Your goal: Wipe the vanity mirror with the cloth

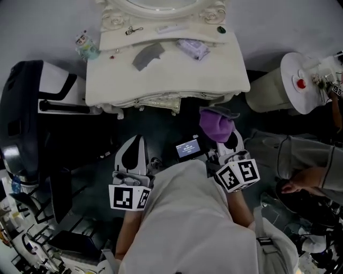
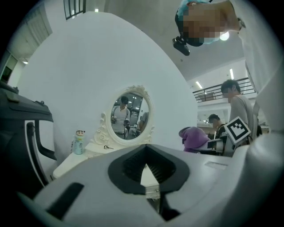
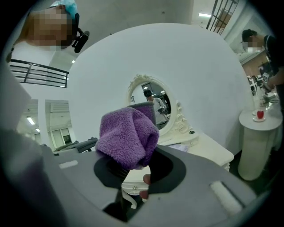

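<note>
The mirror [image 1: 155, 5] is cut off at the top edge of the head view, so only its lower rim and the carved white frame show there. In the right gripper view the cloth [image 3: 128, 135] covers the left part of the mirror. The glass reflects people, but they are too small to make out well. Small things lie on the white vanity table [image 1: 225, 75]: a grey rag [image 1: 147, 55], a flat packet [image 1: 193, 48] and a little bottle [image 1: 86, 45] at its left corner. What the other small pieces are I cannot tell. The person's own body hides both arms in the head view.

The right gripper [image 1: 226, 140] is held in front of the person's chest and points toward the table. Its jaws are closed tight on the purple cloth, which stands up from them as a bunch. The cloth is well apart from the mirror, in the air before the front edge of the table.

The left gripper [image 1: 132, 152] is held at the same height, to the left, and also points forward. Its jaws are together with nothing between them. In the left gripper view the mirror stands upright just above them.

A black chair [image 1: 21, 123] is at the left. A round white stand [image 1: 292, 80] is at the right.
</note>
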Demonstrator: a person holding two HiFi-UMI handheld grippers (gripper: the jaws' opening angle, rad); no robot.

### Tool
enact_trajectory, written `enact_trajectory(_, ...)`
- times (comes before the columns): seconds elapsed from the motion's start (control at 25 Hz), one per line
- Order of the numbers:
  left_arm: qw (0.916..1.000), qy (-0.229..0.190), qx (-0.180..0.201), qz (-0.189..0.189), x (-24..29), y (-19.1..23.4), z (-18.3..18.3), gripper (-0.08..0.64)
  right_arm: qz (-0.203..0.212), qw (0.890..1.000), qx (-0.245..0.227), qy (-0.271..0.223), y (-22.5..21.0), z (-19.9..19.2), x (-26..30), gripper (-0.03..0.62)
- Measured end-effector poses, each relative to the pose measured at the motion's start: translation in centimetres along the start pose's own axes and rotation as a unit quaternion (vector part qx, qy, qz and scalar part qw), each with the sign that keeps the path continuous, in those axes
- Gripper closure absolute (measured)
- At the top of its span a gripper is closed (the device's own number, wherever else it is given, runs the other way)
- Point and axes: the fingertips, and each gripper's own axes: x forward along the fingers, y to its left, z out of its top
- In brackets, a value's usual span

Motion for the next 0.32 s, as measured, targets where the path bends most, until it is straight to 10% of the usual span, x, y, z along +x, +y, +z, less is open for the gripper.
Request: enact_trajectory(0.32, 0.9998, -0.015, -0.002, -0.013, -8.7, 4.5, 0.5, 0.558, 0.020, 1.000, 0.008, -0.013, 10.9, -3.6, -3.3, 0.500)
